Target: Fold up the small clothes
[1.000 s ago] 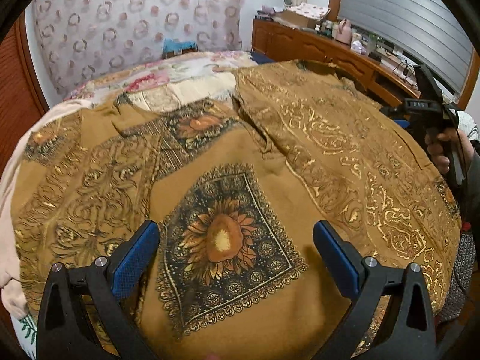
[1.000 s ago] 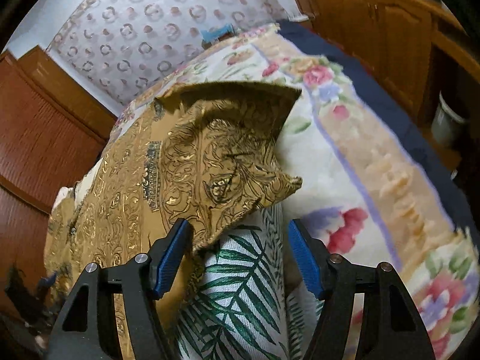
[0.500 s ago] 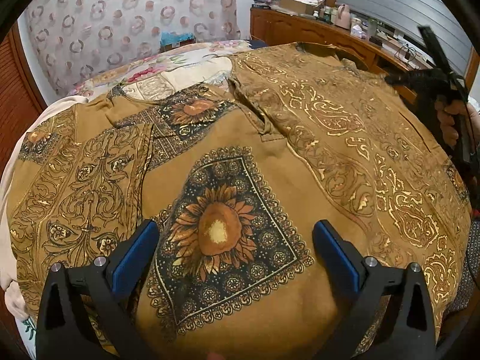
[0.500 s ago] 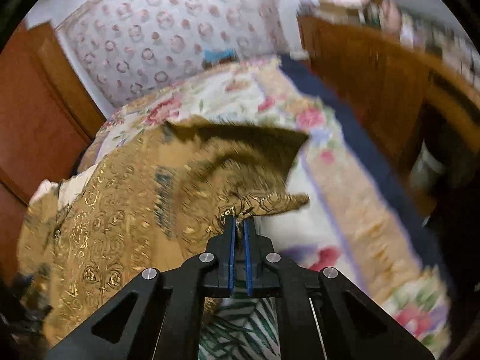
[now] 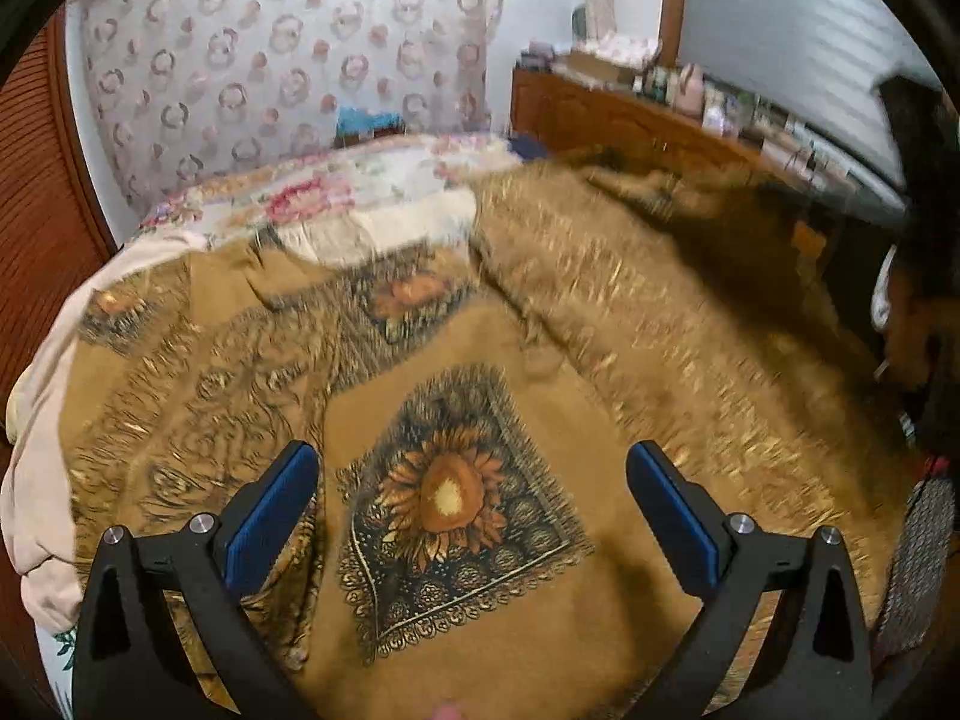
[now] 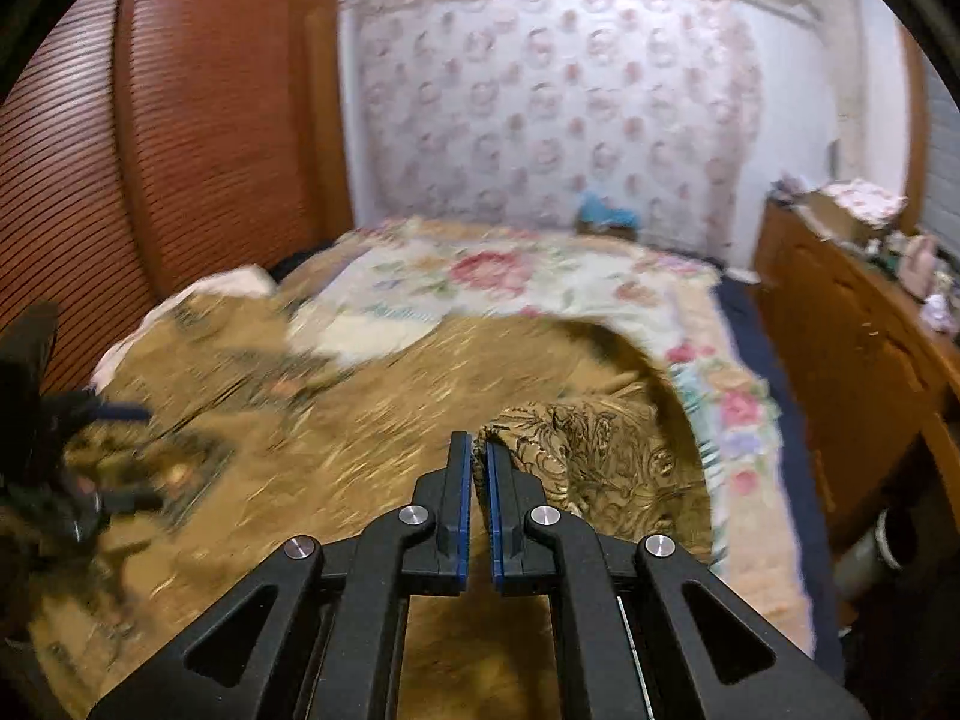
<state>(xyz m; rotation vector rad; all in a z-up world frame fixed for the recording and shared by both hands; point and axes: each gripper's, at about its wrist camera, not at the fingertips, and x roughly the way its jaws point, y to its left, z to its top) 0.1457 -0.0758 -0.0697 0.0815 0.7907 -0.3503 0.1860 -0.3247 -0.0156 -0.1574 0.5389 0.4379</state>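
Note:
A brown garment (image 5: 540,372) with gold paisley print and a sunflower panel (image 5: 447,495) lies spread on the bed. My left gripper (image 5: 471,501) is open, its blue pads on either side of the sunflower panel, just above the cloth. My right gripper (image 6: 474,480) is shut on a corner of the same garment (image 6: 576,450) and holds it lifted above the bed. The lifted cloth shows blurred at the right of the left wrist view. The left gripper (image 6: 108,414) shows blurred at the left of the right wrist view.
A floral quilt (image 6: 480,276) covers the bed beyond the garment. A wooden dresser (image 6: 852,324) with clutter stands along the right. A wooden slatted wardrobe (image 6: 180,120) stands on the left. A pale cloth (image 5: 42,420) lies at the bed's left edge.
My right gripper closed on the garment's corner and has lifted it up and inward over the garment. My left gripper stayed open over the sunflower panel.

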